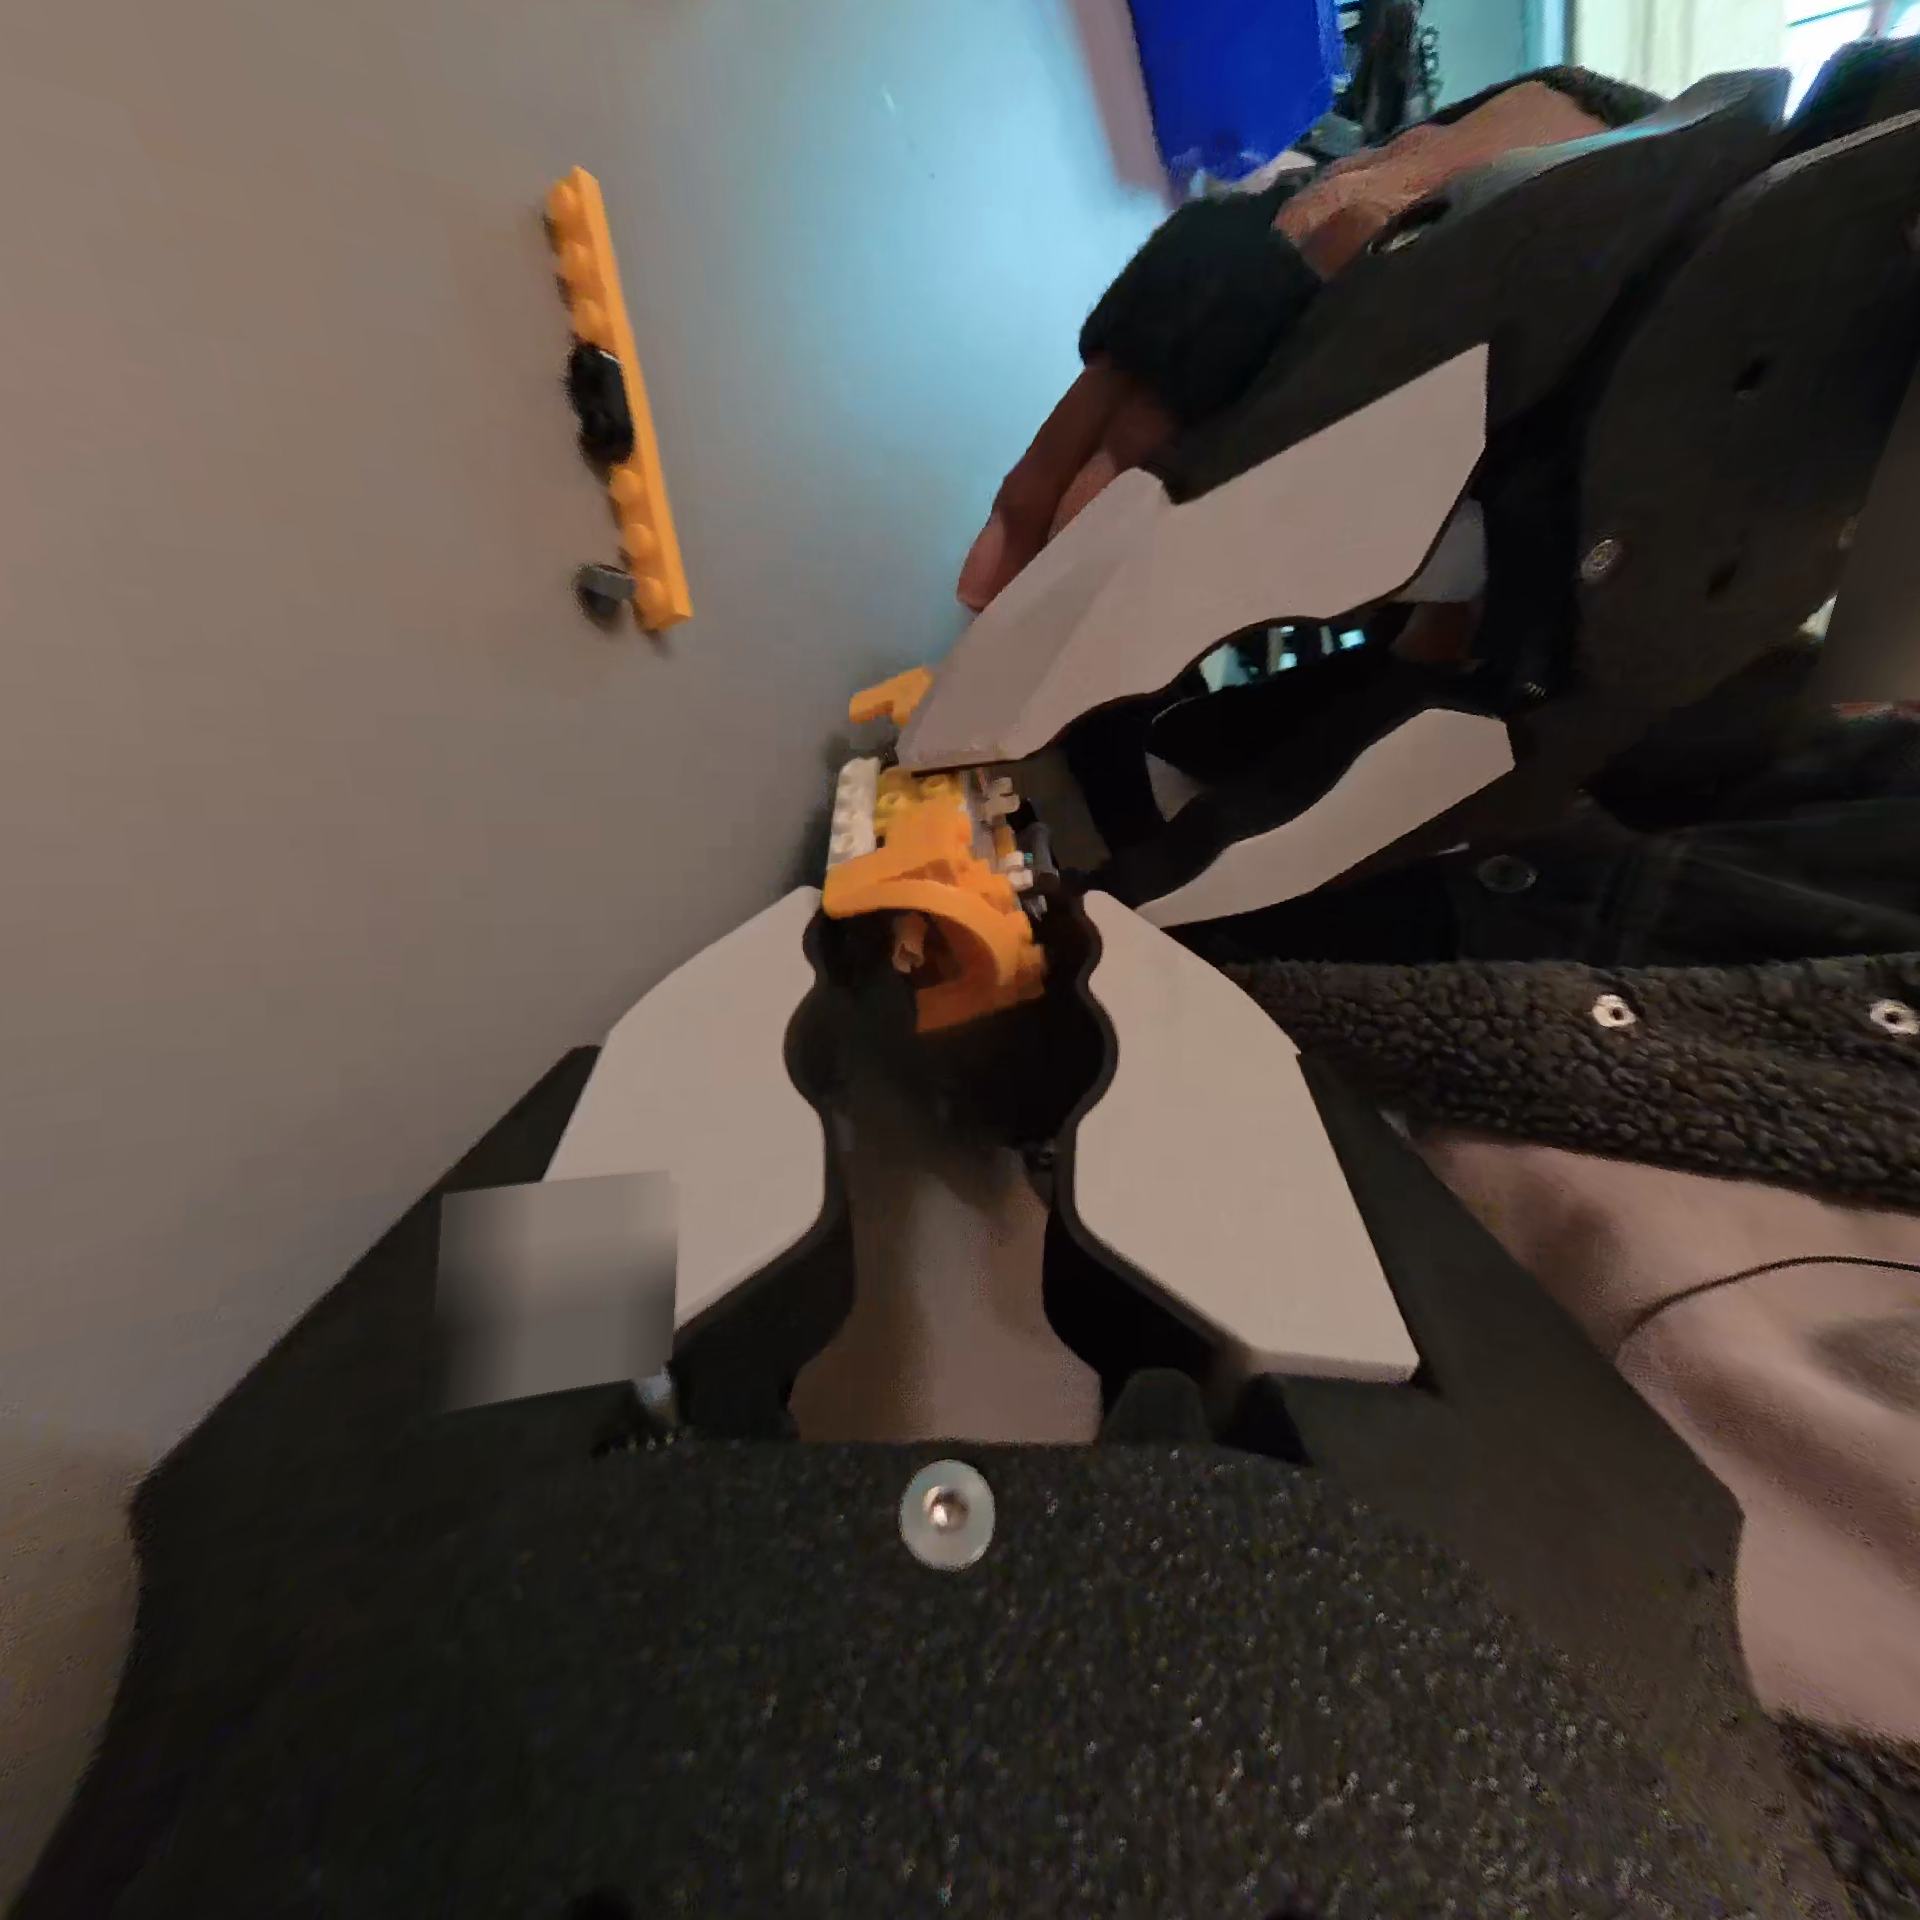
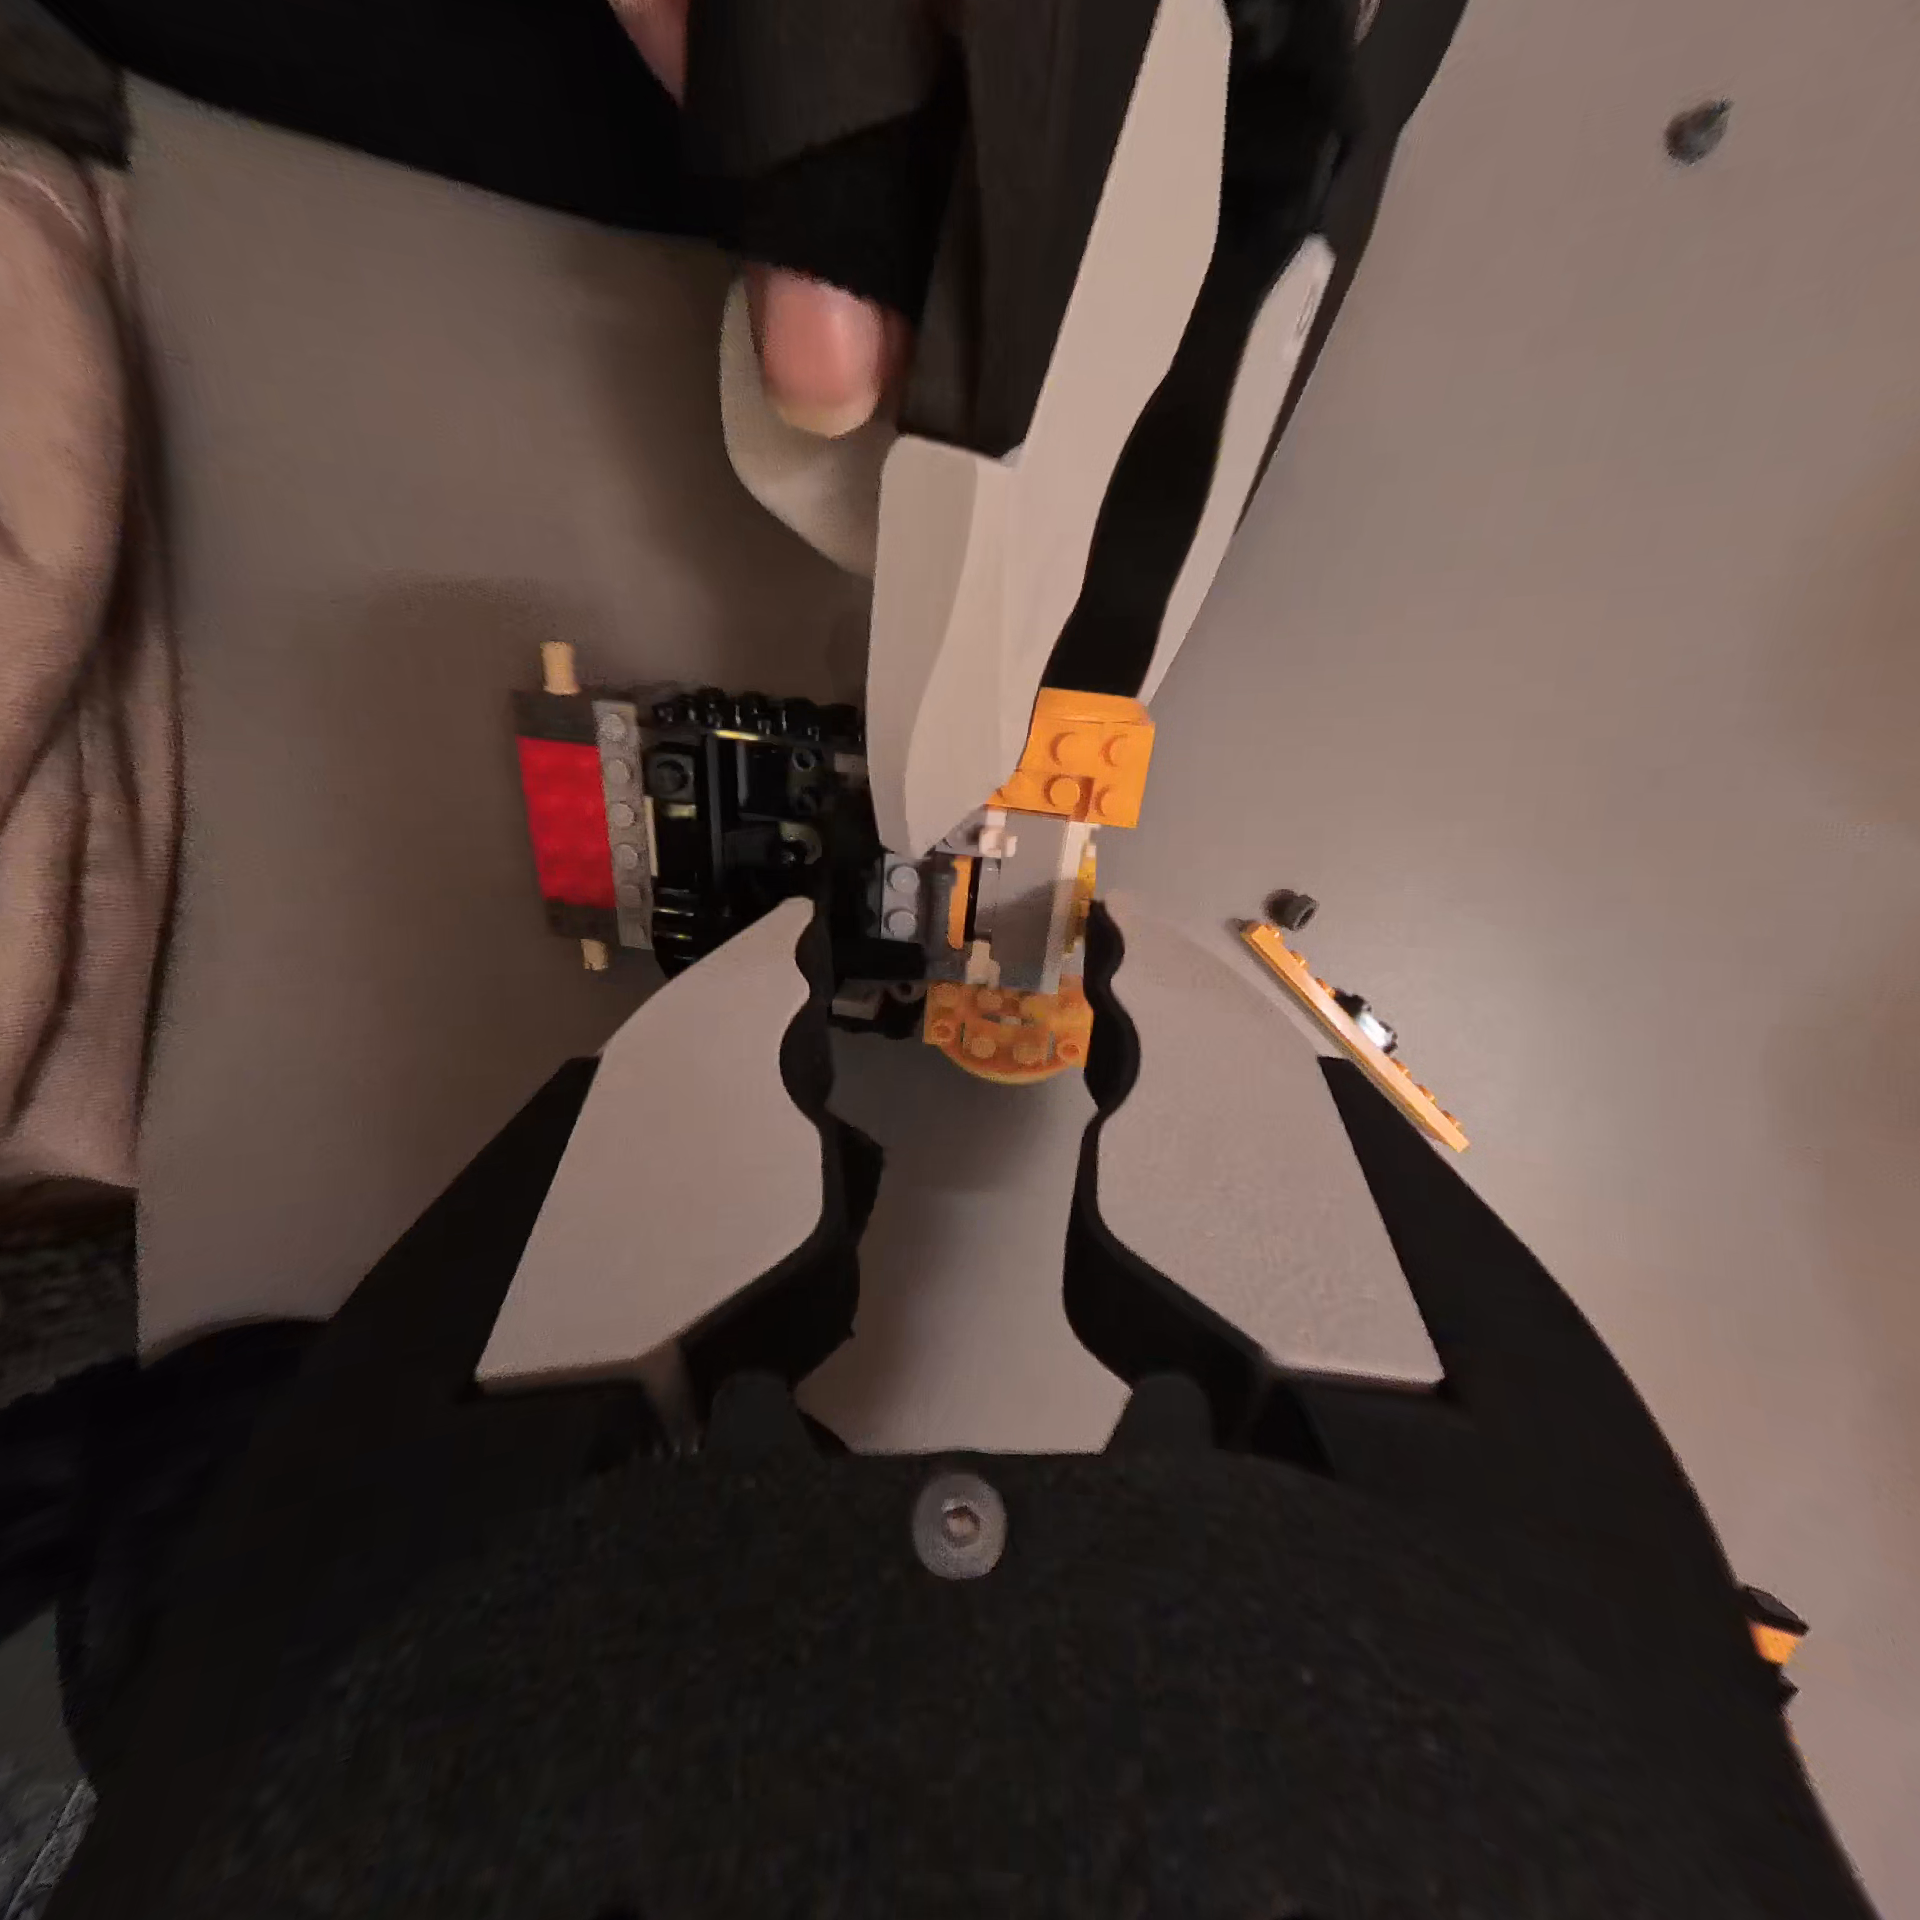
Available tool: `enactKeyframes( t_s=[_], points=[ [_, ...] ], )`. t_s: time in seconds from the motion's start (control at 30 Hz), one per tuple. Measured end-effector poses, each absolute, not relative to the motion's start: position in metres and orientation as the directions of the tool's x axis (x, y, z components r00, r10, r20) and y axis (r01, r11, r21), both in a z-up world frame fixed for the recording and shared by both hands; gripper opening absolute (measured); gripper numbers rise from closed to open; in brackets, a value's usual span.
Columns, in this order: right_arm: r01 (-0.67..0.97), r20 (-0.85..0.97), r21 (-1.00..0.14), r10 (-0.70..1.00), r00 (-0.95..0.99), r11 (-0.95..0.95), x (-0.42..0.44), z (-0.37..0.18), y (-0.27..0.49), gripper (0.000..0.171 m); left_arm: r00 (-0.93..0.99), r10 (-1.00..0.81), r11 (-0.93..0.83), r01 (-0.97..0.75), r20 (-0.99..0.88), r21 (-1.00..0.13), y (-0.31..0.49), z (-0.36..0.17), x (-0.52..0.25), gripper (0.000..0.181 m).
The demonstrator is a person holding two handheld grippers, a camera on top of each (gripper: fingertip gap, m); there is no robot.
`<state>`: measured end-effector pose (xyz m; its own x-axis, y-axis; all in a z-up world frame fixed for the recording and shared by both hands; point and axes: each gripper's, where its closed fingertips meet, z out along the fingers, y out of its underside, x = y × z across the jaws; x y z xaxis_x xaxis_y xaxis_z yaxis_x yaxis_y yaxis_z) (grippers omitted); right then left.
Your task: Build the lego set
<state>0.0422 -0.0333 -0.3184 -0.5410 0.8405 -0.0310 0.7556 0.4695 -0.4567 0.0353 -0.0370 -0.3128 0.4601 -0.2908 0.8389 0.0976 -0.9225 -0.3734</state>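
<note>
The lego model has a black chassis, a red end panel and a grey and orange front. My right gripper is shut on the grey and orange front section over the table. My left gripper comes in from above and is shut on an orange block at the model's front. In the left wrist view my left gripper clamps an orange arch piece of the model. There the right gripper closes on the model from the right.
A long orange plate with a black piece on it lies flat on the pale table, and a small grey piece sits at its end. The plate also shows in the right wrist view. Gloved hands hold the grippers. My left and right fingertips are right by each other.
</note>
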Motion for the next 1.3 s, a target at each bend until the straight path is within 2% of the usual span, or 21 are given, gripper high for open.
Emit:
enactKeyframes(
  t_s=[0.23,0.33,0.4,0.47,0.5,0.53,0.6,0.7,0.83,0.93,0.97,1.03,1.1,1.17,1.23,1.3],
  points=[
    [0.798,-0.065,-0.429,0.867,-0.494,0.423,0.039,-0.325,-0.032,0.044,0.649,-0.399,-0.830,0.045,0.648,-0.556,-0.027,-0.308,0.004,0.046],
    [0.792,-0.085,-0.485,0.881,-0.465,0.371,0.035,-0.320,-0.033,0.045,0.705,-0.458,-0.766,-0.003,0.542,-0.643,-0.023,-0.303,-0.004,0.044],
    [0.759,-0.116,-0.573,0.886,-0.448,0.309,0.033,-0.302,-0.030,0.046,0.726,-0.478,-0.732,-0.017,0.496,-0.681,-0.020,-0.300,-0.009,0.042],
    [0.689,-0.067,-0.663,0.894,-0.442,0.291,0.029,-0.282,-0.010,0.035,0.749,-0.505,-0.684,-0.044,0.429,-0.728,-0.016,-0.299,-0.014,0.038],
    [0.661,0.014,-0.666,0.892,-0.451,0.345,0.029,-0.279,0.006,0.031,0.753,-0.521,-0.660,-0.055,0.403,-0.749,-0.014,-0.299,-0.015,0.034],
    [0.642,0.114,-0.638,0.877,-0.467,0.425,0.029,-0.283,0.024,0.028,0.753,-0.535,-0.638,-0.064,0.383,-0.767,-0.012,-0.298,-0.016,0.030],
    [0.645,0.235,-0.509,0.813,-0.533,0.570,0.034,-0.303,0.053,0.028,0.752,-0.549,-0.614,-0.069,0.364,-0.786,-0.009,-0.300,-0.014,0.027],
    [0.657,0.209,-0.408,0.765,-0.609,0.634,0.034,-0.328,0.072,0.028,0.745,-0.565,-0.609,-0.087,0.354,-0.788,-0.011,-0.305,-0.010,0.025],
    [0.654,0.145,-0.353,0.730,-0.668,0.669,0.027,-0.345,0.077,0.025,0.744,-0.585,-0.587,-0.112,0.324,-0.802,-0.013,-0.307,-0.008,0.024],
    [0.684,0.088,-0.374,0.758,-0.646,0.626,0.026,-0.346,0.070,0.004,0.729,-0.585,-0.592,-0.085,0.356,-0.801,-0.013,-0.304,-0.008,0.024],
    [0.696,0.088,-0.376,0.771,-0.631,0.612,0.028,-0.346,0.069,0.004,0.721,-0.585,-0.594,-0.068,0.372,-0.801,-0.014,-0.303,-0.009,0.024],
    [0.704,0.199,-0.397,0.804,-0.561,0.589,0.028,-0.339,0.071,0.004,0.700,-0.581,-0.602,-0.027,0.415,-0.798,-0.014,-0.298,-0.009,0.026],
    [0.650,0.298,-0.516,0.829,-0.473,0.557,0.026,-0.317,0.056,0.004,0.683,-0.566,-0.609,0.032,0.462,-0.793,-0.011,-0.292,-0.012,0.030],
    [0.604,0.418,-0.573,0.832,-0.365,0.553,0.027,-0.295,0.045,0.004,0.639,-0.563,-0.620,0.091,0.523,-0.779,-0.010,-0.284,-0.011,0.033],
    [0.562,0.583,-0.556,0.769,-0.261,0.612,0.031,-0.274,0.037,0.004,0.571,-0.582,-0.630,0.133,0.579,-0.765,-0.012,-0.274,-0.005,0.037],
    [0.536,0.731,-0.487,0.658,-0.182,0.690,0.034,-0.258,0.027,0.004,0.514,-0.608,-0.629,0.153,0.605,-0.762,-0.016,-0.264,0.004,0.039]
  ],
)
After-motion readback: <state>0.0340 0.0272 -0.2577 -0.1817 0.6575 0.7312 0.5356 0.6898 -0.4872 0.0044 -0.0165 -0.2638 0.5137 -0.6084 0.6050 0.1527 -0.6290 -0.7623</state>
